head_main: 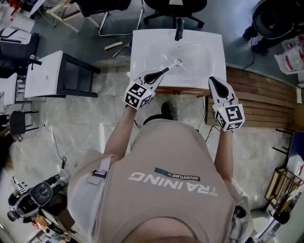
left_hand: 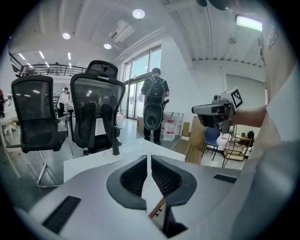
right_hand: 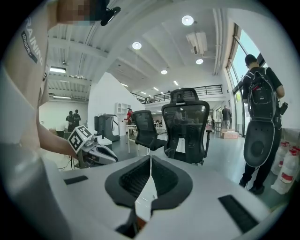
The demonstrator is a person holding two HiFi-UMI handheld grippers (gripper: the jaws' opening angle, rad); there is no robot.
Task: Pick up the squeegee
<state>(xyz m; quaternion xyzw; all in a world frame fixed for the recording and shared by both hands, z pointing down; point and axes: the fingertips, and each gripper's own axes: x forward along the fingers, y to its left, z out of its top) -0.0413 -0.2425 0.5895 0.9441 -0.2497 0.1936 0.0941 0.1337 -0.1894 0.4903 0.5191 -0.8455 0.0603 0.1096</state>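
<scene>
A white sink basin [head_main: 142,47] with a black faucet [head_main: 179,28] and a drain [head_main: 178,61] stands on a wooden stand straight ahead. I cannot make out a squeegee in any view. My left gripper [head_main: 165,70] reaches over the basin's near left edge, its jaws shut with nothing between them [left_hand: 150,157]. My right gripper [head_main: 211,79] hovers at the basin's near right corner, its jaws also meeting and empty [right_hand: 150,158]. Each gripper shows in the other's view: the right gripper [left_hand: 215,110] and the left gripper [right_hand: 93,150].
Black office chairs [head_main: 175,7] stand behind the basin. A white cabinet [head_main: 47,76] is at the left and a wooden slat platform [head_main: 266,99] at the right. A person with a backpack [right_hand: 260,93] stands beyond the basin. A scooter [head_main: 33,199] is parked behind me.
</scene>
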